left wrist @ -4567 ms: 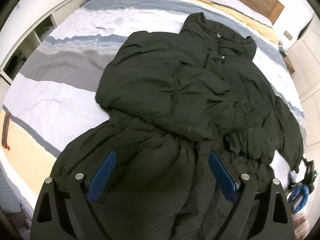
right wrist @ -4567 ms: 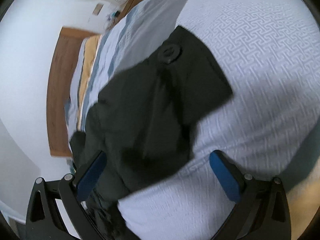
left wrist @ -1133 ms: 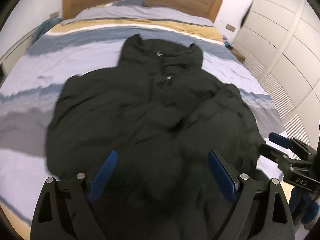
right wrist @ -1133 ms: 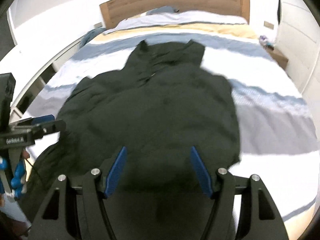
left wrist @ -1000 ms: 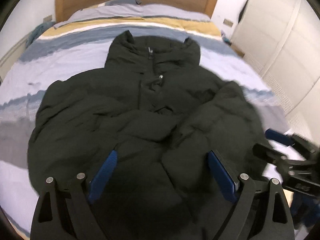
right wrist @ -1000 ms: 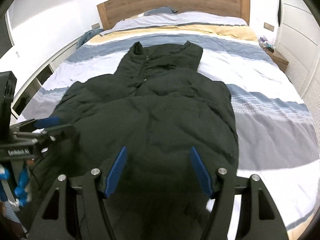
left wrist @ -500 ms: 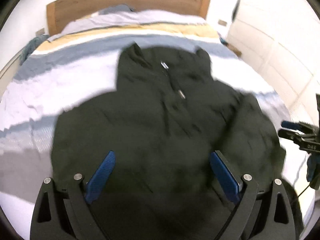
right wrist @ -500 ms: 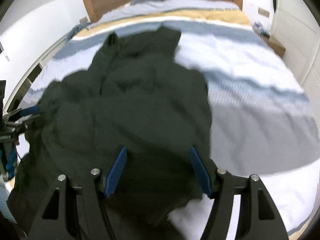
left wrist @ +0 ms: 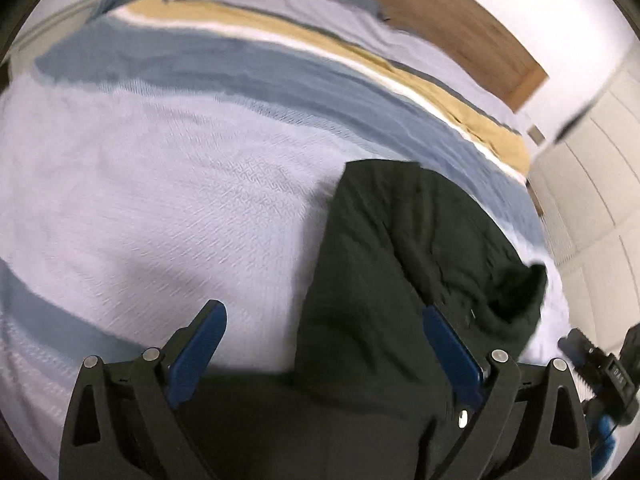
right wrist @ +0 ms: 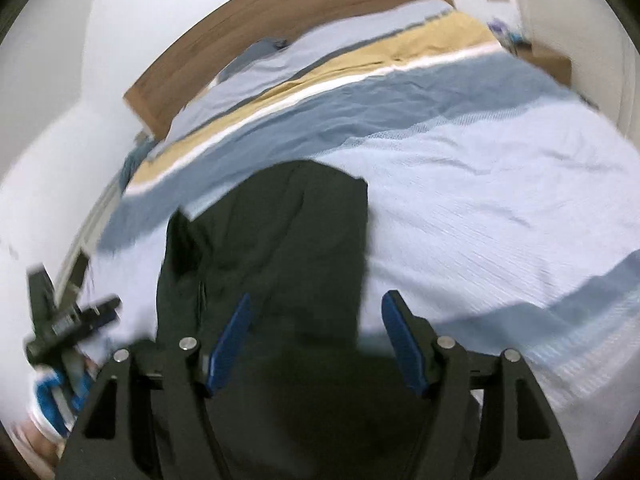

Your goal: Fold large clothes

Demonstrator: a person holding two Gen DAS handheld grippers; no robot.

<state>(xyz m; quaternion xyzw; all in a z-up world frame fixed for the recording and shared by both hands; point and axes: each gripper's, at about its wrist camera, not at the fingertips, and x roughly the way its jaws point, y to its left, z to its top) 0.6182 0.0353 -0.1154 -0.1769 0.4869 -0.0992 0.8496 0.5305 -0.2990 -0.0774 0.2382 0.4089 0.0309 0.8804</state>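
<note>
A large black padded jacket (left wrist: pixel 400 280) lies on the striped bed; only its collar end shows, blurred. It also shows in the right wrist view (right wrist: pixel 272 256). My left gripper (left wrist: pixel 324 344) is open and empty, just above the jacket's left collar edge. My right gripper (right wrist: pixel 316 340) is open and empty, above the jacket's right collar edge. Each gripper shows in the other's view: the right one (left wrist: pixel 600 376) at the far right, the left one (right wrist: pixel 68 332) at the far left.
The bed cover (left wrist: pixel 160 184) has pale blue, grey-blue, yellow and white stripes. A wooden headboard (right wrist: pixel 280 28) stands at the far end. White wardrobe doors (left wrist: pixel 600 184) are to the right, and a low shelf unit (right wrist: pixel 80 256) is to the left.
Both grippers have moved forward along the jacket, from over its body to its collar end, and now sit lower and closer to it. Both stay open.
</note>
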